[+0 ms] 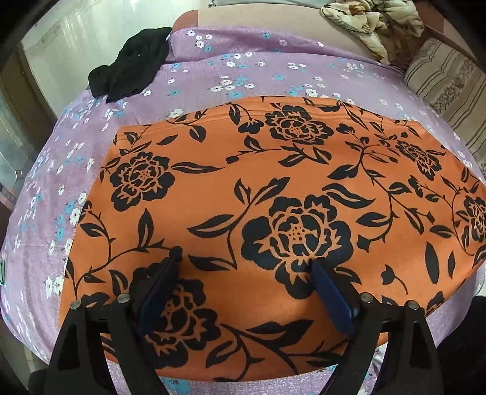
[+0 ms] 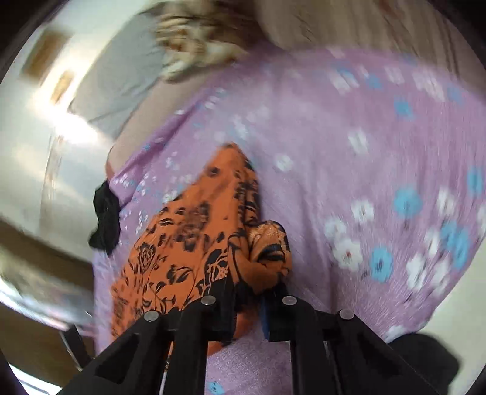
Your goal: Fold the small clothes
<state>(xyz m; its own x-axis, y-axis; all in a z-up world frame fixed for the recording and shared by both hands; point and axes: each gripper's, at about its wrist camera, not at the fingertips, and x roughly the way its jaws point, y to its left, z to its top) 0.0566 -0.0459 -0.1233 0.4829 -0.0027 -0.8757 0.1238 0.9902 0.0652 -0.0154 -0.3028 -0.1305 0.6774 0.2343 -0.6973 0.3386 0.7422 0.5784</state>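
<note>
An orange garment (image 1: 273,188) with black flower print lies spread flat on the purple floral bedsheet (image 1: 243,66). My left gripper (image 1: 245,256) hovers over its near part, jaws wide open, both blue-padded fingers (image 1: 331,297) pointing down at the cloth with nothing between them. In the blurred right wrist view the same orange garment (image 2: 188,237) stretches away to the left. My right gripper (image 2: 250,291) is shut on its near corner, and a bunched fold of the cloth rises just above the fingertips, lifted off the purple bedsheet (image 2: 364,152).
A crumpled black garment (image 1: 130,63) lies at the bed's far left edge, also visible as a black garment (image 2: 104,218) from the right wrist. A cream patterned cloth heap (image 1: 373,21) and a striped pillow (image 1: 446,85) sit at the back right. Floor runs along the left.
</note>
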